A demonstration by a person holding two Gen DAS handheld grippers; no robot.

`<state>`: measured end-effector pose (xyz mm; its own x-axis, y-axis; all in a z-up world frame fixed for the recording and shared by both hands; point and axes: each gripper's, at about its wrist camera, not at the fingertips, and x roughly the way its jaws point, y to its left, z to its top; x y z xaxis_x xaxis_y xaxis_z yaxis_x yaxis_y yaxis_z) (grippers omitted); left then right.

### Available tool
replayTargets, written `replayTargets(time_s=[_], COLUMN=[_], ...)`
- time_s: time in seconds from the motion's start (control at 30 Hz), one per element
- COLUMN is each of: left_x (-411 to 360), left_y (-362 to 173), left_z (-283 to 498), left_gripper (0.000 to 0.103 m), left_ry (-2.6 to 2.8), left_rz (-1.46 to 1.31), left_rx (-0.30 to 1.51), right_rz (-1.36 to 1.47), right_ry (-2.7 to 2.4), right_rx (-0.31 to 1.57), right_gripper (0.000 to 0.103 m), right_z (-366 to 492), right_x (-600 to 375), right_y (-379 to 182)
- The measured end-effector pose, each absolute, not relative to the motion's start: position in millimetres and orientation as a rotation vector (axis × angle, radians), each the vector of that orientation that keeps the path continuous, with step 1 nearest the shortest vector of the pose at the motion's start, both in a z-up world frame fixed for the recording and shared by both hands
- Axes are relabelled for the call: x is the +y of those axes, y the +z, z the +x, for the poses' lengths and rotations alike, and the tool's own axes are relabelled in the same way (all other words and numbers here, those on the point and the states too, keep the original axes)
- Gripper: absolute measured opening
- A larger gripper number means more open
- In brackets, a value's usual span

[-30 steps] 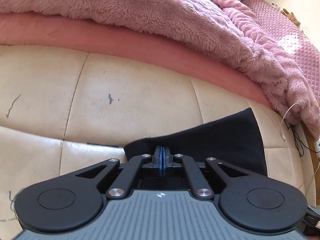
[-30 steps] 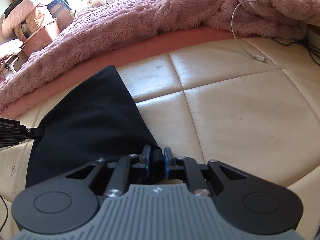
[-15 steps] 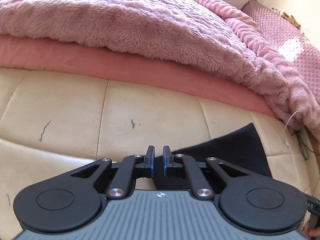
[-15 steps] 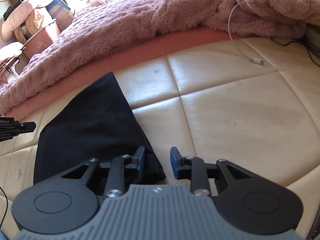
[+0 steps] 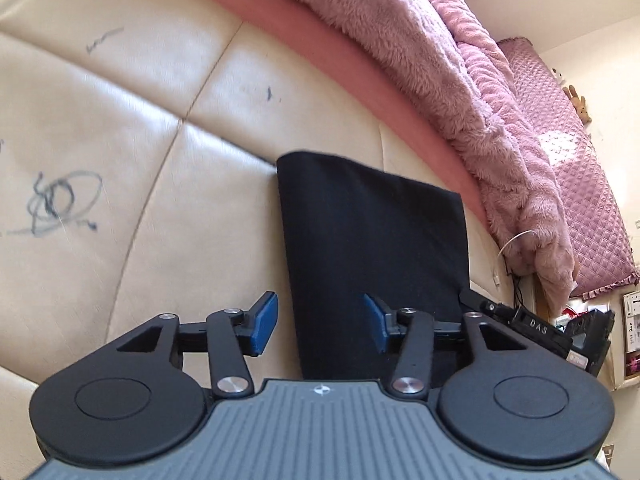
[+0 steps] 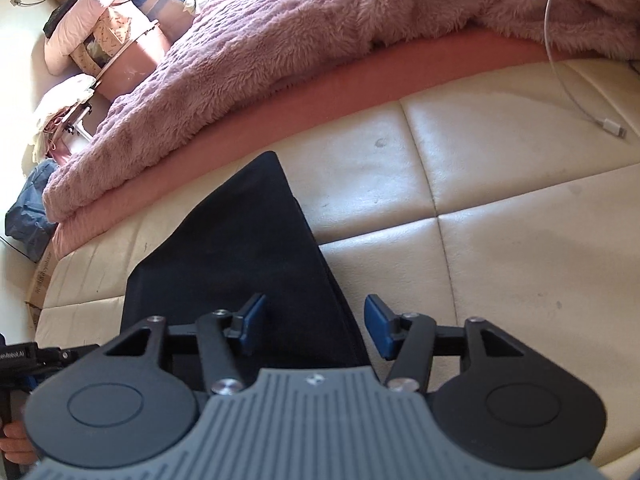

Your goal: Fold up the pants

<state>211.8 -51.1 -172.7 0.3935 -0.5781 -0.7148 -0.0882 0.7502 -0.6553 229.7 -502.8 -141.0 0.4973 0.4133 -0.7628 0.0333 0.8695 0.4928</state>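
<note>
A cream leather cushion bears pen scribbles near its left edge. A fluffy pink blanket overhangs its far edge, and a white charging cable trails onto its far right corner.

Cream padded bed base, stitched into panels and scribbled with dark pen marks. Folded black pants lie flat on it, just beside the pink mattress. A fluffy pink blanket spills over that mattress, and a white charging cable trails onto the cream panels.
</note>
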Motion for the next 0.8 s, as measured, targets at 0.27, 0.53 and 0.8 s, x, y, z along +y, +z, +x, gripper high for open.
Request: replayTargets(time_s=[0.27, 0.53, 0.8], left_x=[-66.6, -61.4, -43.1], left_y=[-178.5, -184.5, -188.2], left_z=[217.9, 221.1, 229.2], left_gripper=[0.056, 0.056, 0.025], left_ry=[-0.346, -0.359, -0.351], left_rz=[-0.608, -0.659, -0.713], left_rx=[1.144, 1.138, 1.138], right_rz=[0.592, 0.673, 0.786], right_ry=[0.345, 0.368, 0.340], right_rx=[1.070, 1.079, 1.090], right_gripper=[0.052, 0.043, 0.025], right_z=[248.5, 249.3, 230.4], right_x=[-518.8, -525.7, -518.5], right_y=[-155.0, -162.8, -169.7])
